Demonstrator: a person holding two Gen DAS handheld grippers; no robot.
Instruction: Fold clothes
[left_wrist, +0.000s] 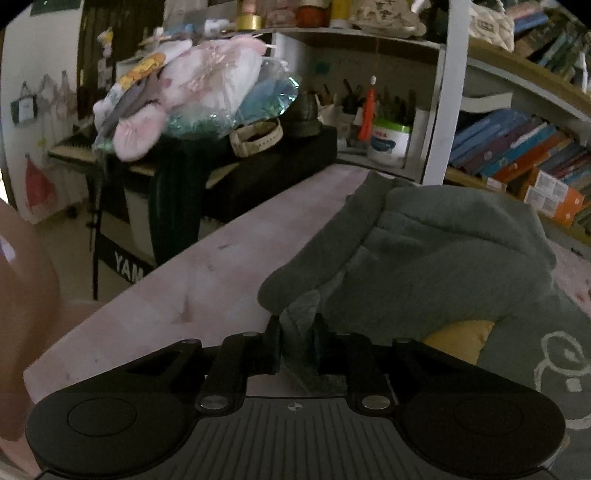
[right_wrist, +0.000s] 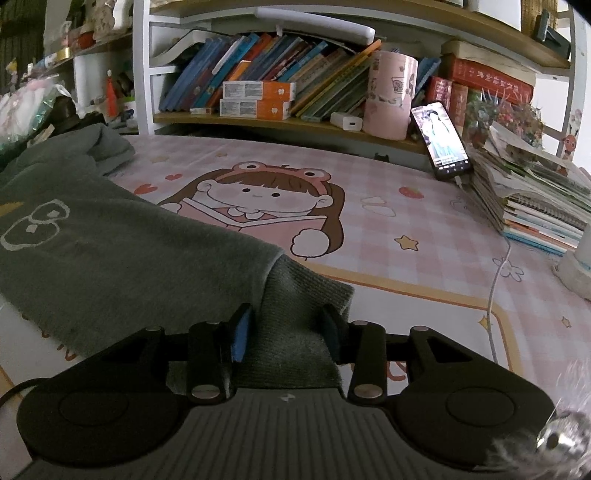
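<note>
— Item under inspection?

— A grey-green sweatshirt (left_wrist: 450, 258), lying bunched on my bench (left_wrist: 207, 273), with a white cartoon print (right_wrist: 33, 225) on the cloth. In the left view a yellow patch (left_wrist: 461, 339) shows under its folds.

— State of your tongs?

— My left tongs (left_wrist: 295, 343) are clenched on a ridge of the sweatshirt's fabric, pinched between both pads. My right tongs (right_wrist: 288, 332) straddle the ribbed cuff (right_wrist: 295, 295); the cloth fills the gap between the pads, but I cannot tell whether they press on it.

— Surface?

— A pink checked mat with a cartoon girl (right_wrist: 266, 206) covers the bench to the right of the garment.

— Surroundings?

— A phone (right_wrist: 441, 140) leans lit against a stack of books (right_wrist: 535, 199) at the far edge, a white cable (right_wrist: 495, 291) trailing from it. Behind stands a bookshelf (right_wrist: 258, 81) with a pink cup (right_wrist: 391, 96).
</note>
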